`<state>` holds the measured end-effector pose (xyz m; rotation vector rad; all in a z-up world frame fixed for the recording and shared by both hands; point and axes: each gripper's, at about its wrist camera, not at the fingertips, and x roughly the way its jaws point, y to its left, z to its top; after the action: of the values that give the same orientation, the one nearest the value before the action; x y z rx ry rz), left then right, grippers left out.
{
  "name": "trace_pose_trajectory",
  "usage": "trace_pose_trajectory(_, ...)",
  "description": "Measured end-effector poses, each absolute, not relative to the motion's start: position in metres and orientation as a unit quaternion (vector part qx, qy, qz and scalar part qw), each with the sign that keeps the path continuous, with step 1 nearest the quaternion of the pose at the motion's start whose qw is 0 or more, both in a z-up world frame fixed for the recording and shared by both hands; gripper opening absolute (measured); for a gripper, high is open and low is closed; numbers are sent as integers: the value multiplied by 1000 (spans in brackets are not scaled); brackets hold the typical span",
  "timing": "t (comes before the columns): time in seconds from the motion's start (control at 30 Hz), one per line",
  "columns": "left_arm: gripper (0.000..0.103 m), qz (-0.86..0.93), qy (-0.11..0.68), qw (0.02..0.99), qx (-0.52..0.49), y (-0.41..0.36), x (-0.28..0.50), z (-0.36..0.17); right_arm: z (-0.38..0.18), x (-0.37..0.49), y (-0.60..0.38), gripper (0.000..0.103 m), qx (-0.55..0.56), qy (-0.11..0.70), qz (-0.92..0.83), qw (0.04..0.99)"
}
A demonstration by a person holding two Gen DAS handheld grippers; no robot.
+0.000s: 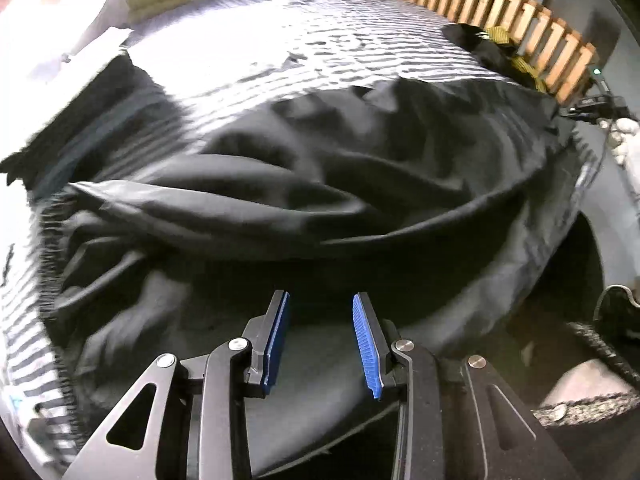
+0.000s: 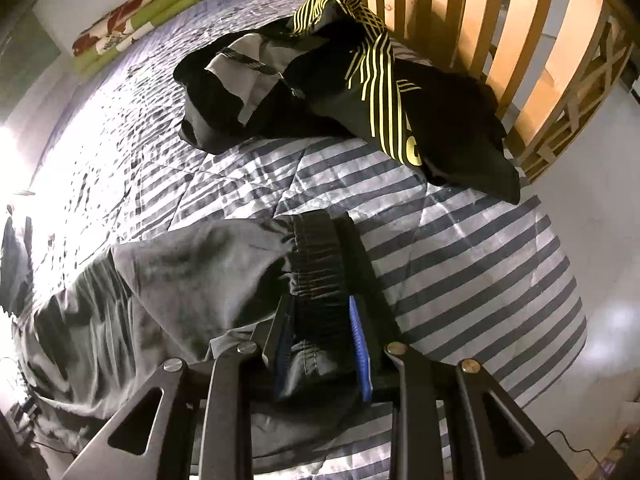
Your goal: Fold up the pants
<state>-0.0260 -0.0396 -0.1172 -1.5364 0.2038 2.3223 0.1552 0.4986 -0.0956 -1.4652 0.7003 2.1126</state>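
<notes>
Bed [image 2: 460, 240] first: striped grey-and-white quilt fills both views, and I take it as my landmark. Along its far edge runs a slatted wooden headboard [image 2: 500, 40]. At the bed's far left corner sits a folded green floral blanket [image 2: 132, 24].

On the bed, near side, I see the pants [image 2: 180, 280], dark grey and rumpled, spread across the quilt from the waistband leftward. In the left wrist view they [image 1: 320, 184] lie in deep folds over the bed's near edge, somewhat motion-blurred.

Further up the bed, against the headboard, lies a heap of black clothes with yellow stripes [image 2: 360, 92], well apart from the pants.

Right gripper [image 2: 320, 332]: jaws narrowed onto the pants' elastic waistband [image 2: 316, 256], cloth bunched between the blue pads, so I read it as gripping. It sits over the bed's near right part.

Left gripper [image 1: 320, 336]: jaws stand partly apart, blue pads [image 1: 366, 344] clear to see. Dark cloth lies beneath and between them, but the pads do not press on it. It hangs over the bed's near edge, above the pants.
</notes>
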Motion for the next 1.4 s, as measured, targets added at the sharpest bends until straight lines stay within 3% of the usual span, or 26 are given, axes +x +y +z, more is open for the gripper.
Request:
trace_pose_trajectory(0.13, 38, 837, 10, 139, -529, -68, -29, -110, -96, 158, 497, 24, -539, 251, 767, 240)
trace_pose_trajectory(0.3, 38, 864, -103, -19, -493, -177, 1, -89, -100, 158, 502, 24, -546, 247, 761, 250)
trace_pose_trajectory(0.43, 38, 854, -169, -89, -484, -236, 32, -88, -105, 156, 501, 24, -550, 245, 757, 253)
trace_pose_trajectory(0.53, 41, 853, -186, -82, -481, -242, 31, -88, -108, 155, 500, 24, -554, 243, 754, 256)
trace_pose_trajectory(0.67, 67, 855, -201, -20, -478, -218, -8, -88, -113, 155, 499, 24, -558, 248, 749, 260)
trace_pose_trajectory(0.9, 68, 819, -273, 28, -505, -191, -103, -112, -113, 152, 497, 24, -566, 236, 747, 258)
trace_pose_trajectory(0.93, 66, 810, -285, 30, -511, -189, -110, -118, -113, 151, 497, 24, -568, 235, 746, 258)
trace_pose_trajectory(0.97, 51, 805, -287, 29, -518, -187, -117, -124, -114, 151, 497, 24, -569, 234, 745, 257)
trace_pose_trajectory(1.0, 11, 804, -276, 20, -527, -183, -123, -128, -114, 151, 497, 24, -570, 233, 745, 256)
trace_pose_trajectory(1.03, 1, 802, -265, 7, -535, -181, -126, -131, -115, 150, 498, 24, -571, 231, 745, 255)
trace_pose_trajectory(1.4, 2, 838, -254, -72, -478, -184, -24, -56, -116, 151, 501, 24, -570, 230, 748, 250)
